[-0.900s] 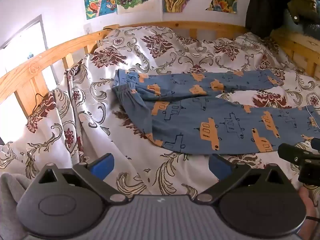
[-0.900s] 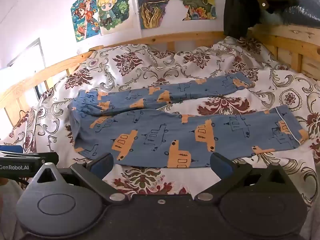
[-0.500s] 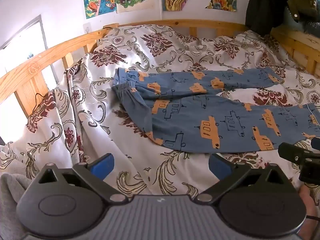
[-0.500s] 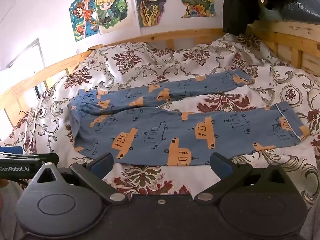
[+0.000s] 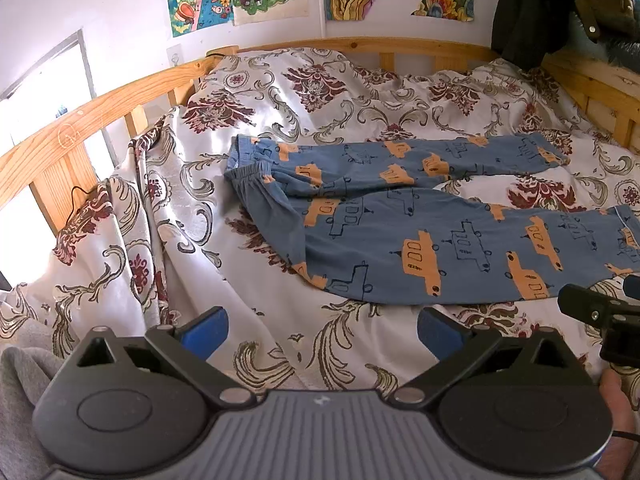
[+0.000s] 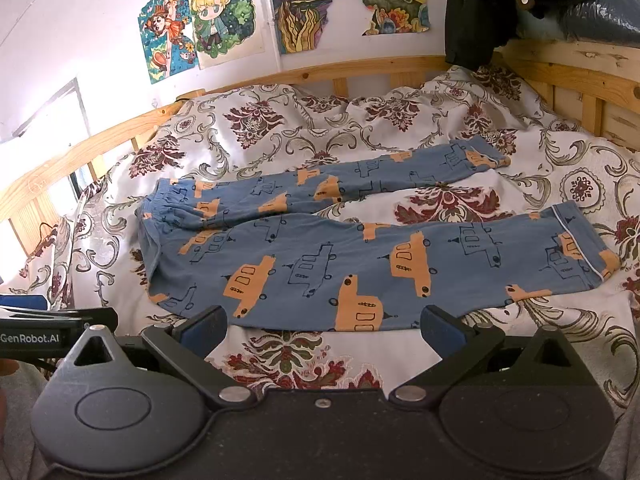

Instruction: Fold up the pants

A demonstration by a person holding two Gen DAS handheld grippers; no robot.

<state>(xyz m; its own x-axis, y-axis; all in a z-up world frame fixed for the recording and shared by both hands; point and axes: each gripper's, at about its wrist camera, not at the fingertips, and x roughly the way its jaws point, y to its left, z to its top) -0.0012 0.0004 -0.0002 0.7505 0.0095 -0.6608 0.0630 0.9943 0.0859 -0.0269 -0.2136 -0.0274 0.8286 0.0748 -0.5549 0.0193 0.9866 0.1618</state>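
Blue cotton pants (image 6: 360,256) with orange vehicle prints were laid flat on the floral bedspread (image 6: 280,140), not folded at all yet; long axis ran left to right across both views, waistband (image 5: 256,176) at the left end, cuffs off to the right, legs splayed apart in a shallow V; the near leg's edge sat just ahead of both tools. Left gripper (image 5: 320,326) hung over bare bedspread with its blue pads wide apart and nothing between them; the waistband lay ahead of it and a bit left, so I'd say that hand was the nearer one for that end. Right gripper (image 6: 322,322) was just as wide open and empty, the near leg's hem just beyond its tips; the near cuff (image 6: 580,248) was ahead and right of it, so probably its job.
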